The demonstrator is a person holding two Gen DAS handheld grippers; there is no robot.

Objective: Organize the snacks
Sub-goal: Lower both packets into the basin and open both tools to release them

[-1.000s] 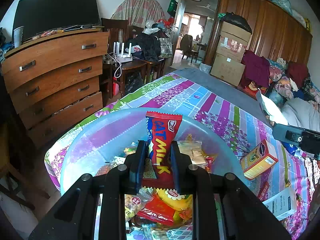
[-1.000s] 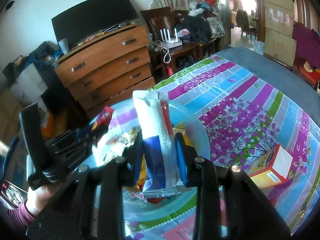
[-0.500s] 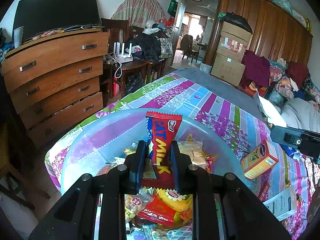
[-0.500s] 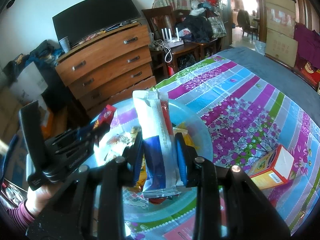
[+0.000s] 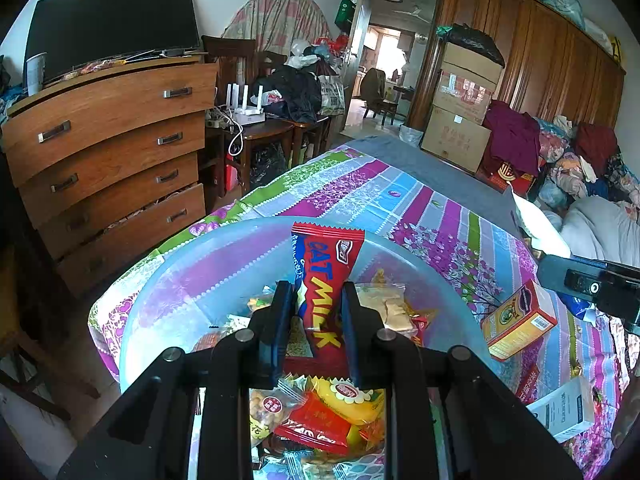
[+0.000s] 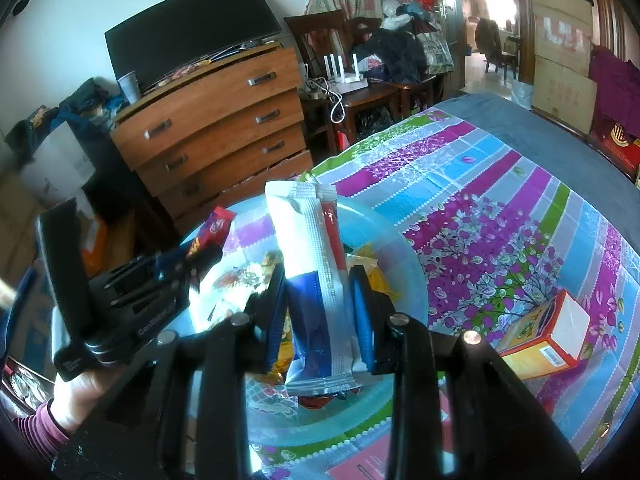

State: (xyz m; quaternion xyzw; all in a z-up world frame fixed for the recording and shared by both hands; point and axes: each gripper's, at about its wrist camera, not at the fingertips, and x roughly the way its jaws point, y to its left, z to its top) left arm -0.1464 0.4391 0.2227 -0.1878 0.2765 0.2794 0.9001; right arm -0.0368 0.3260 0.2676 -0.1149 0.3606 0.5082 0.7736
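Observation:
My left gripper (image 5: 315, 304) is shut on a red "OAT MILK" snack packet (image 5: 325, 280) and holds it upright over a pale blue plastic basin (image 5: 176, 280) full of mixed snack packets. My right gripper (image 6: 320, 284) is shut on a white, blue and red snack packet (image 6: 312, 264), seam side facing me, held over the same basin (image 6: 404, 280). The left gripper (image 6: 200, 256) with its red packet also shows at the left of the right wrist view, held by a hand.
The basin sits on a bed with a striped floral cover (image 5: 400, 200). An orange box (image 5: 520, 320) and a white box (image 5: 564, 408) lie to the right. A wooden dresser (image 5: 108, 152) stands left, beyond the bed edge.

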